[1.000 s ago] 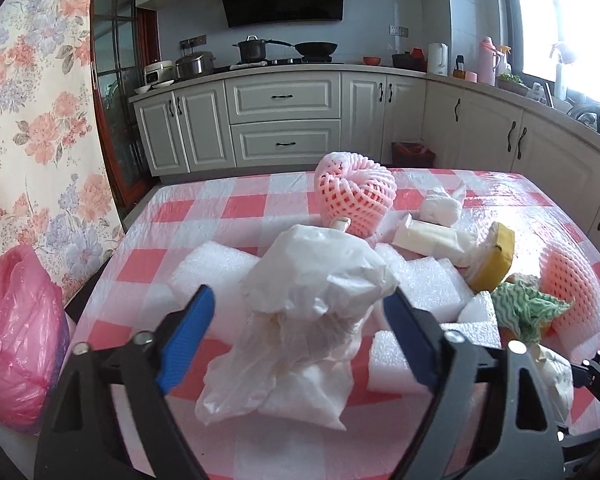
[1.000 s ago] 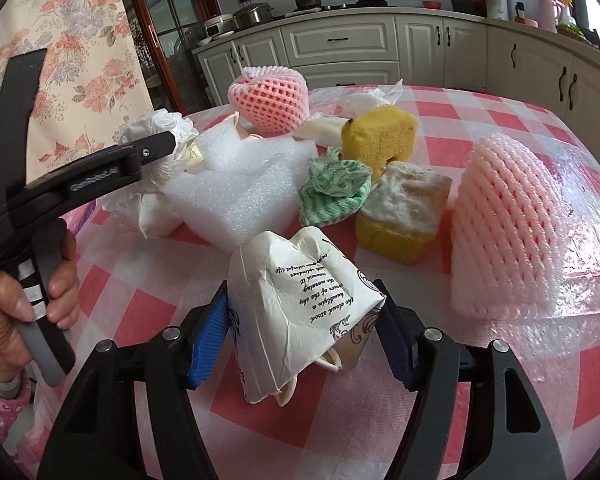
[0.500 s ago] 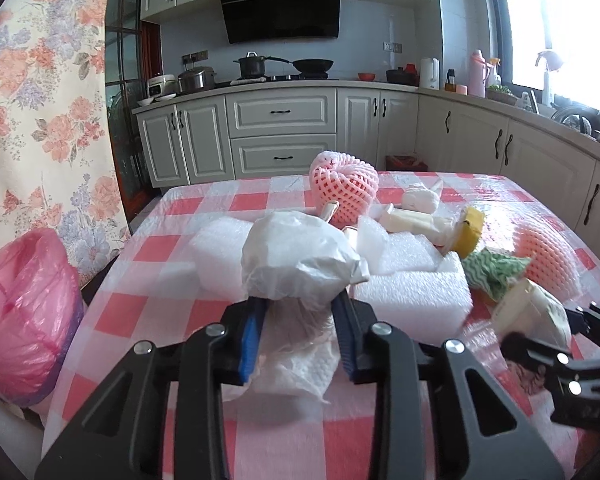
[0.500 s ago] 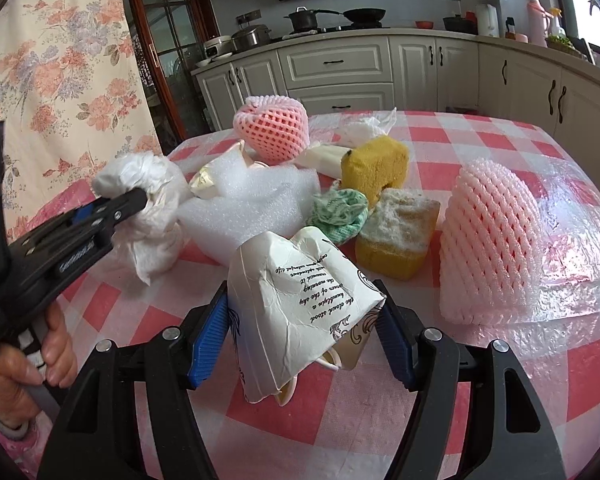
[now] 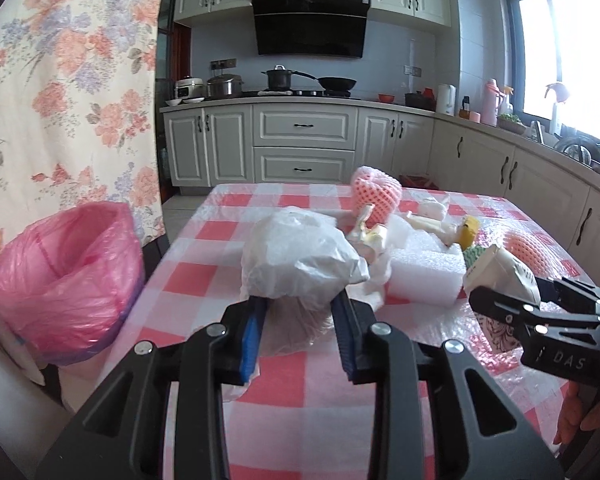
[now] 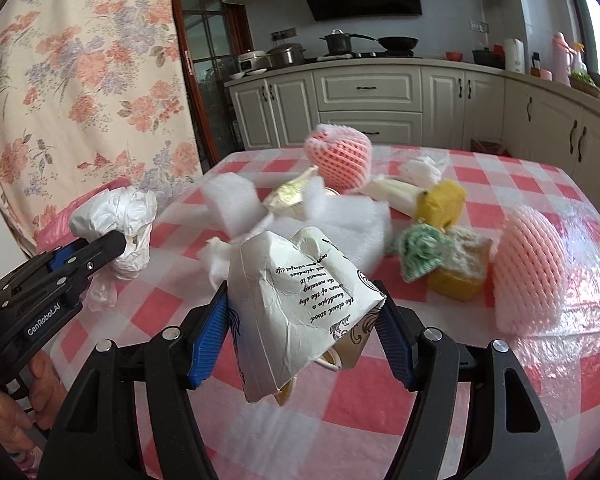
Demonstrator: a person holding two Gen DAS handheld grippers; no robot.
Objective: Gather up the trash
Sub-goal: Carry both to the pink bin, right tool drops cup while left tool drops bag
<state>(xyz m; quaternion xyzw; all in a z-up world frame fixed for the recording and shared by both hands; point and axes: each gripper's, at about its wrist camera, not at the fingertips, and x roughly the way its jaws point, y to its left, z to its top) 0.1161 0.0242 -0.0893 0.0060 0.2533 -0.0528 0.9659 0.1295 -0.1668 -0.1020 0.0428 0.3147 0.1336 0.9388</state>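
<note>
My left gripper is shut on a crumpled white plastic bag and holds it above the checked table; the bag also shows in the right wrist view. My right gripper is shut on a crushed white paper cup with black print, lifted off the table; the cup also shows in the left wrist view. A bin lined with a pink bag stands to the left of the table, open at the top.
On the table lie white foam blocks, two pink foam fruit nets, yellow sponges, a green cloth and a gold wrapper. A floral curtain hangs on the left. Kitchen cabinets stand behind.
My left gripper has lifted the white plastic bag off the table and swung left, bringing the pink bin into fuller view. My right gripper keeps the paper cup and has risen slightly.
</note>
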